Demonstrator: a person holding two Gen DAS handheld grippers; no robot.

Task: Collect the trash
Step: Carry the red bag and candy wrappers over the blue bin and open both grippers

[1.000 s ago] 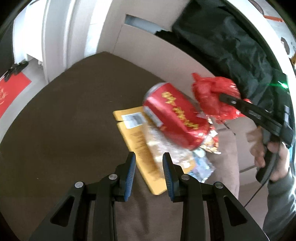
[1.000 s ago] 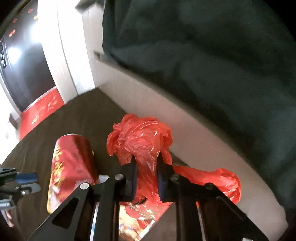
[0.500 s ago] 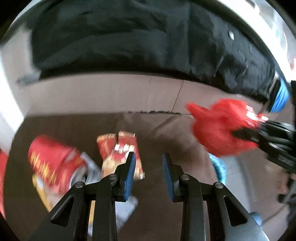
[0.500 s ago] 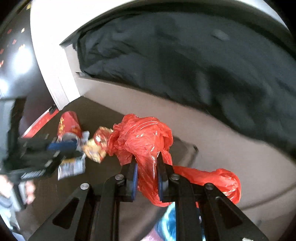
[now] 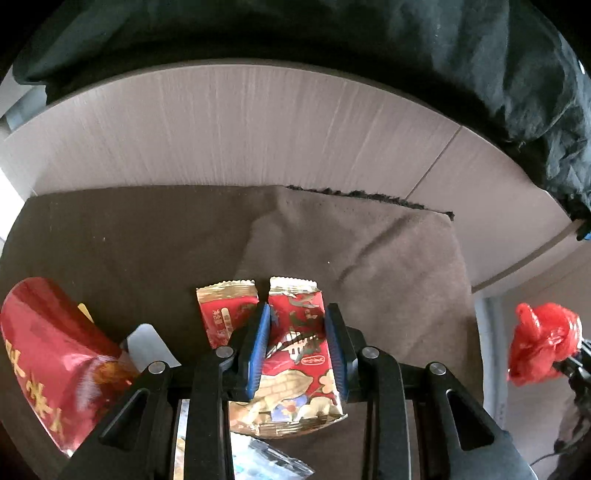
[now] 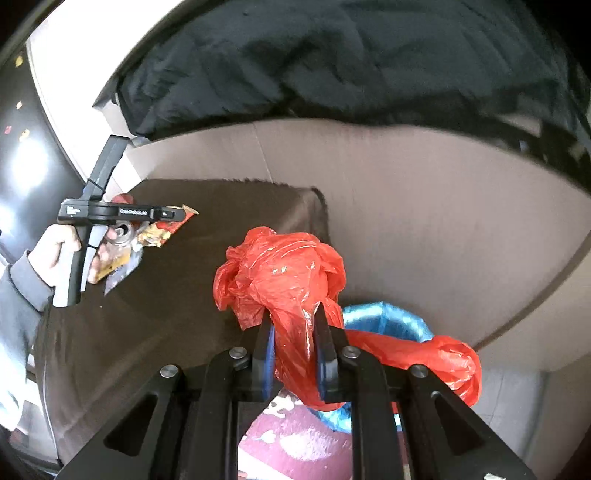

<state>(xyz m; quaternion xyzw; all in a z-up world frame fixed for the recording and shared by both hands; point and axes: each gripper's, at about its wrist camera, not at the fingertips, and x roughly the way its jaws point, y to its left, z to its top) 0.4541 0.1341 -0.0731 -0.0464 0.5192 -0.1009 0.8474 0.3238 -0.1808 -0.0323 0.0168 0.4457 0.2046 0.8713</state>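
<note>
My left gripper (image 5: 296, 308) hangs open over a red and gold snack wrapper (image 5: 295, 369) that lies flat on the brown cloth (image 5: 147, 240), one blue pad on each side of it. A second wrapper (image 5: 225, 314) lies just to its left. A shiny red can (image 5: 48, 365) lies at the far left on other litter. My right gripper (image 6: 292, 312) is shut on a crumpled red plastic bag (image 6: 280, 273), held past the cloth's right edge above a blue-lined bin (image 6: 388, 317). The left wrist view shows that bag (image 5: 539, 343) at its far right.
A beige panel (image 5: 258, 129) rises behind the cloth, with a black garment (image 5: 332, 29) draped over its top. In the right wrist view a hand in a grey sleeve (image 6: 55, 247) holds the left gripper (image 6: 184, 216) over the litter pile (image 6: 147, 236). A patterned dark red surface (image 6: 295, 435) lies below.
The left gripper has swung from the red can to above the two wrappers, jaws unchanged. The right gripper carried the red bag rightward, off the cloth and over the blue bin.
</note>
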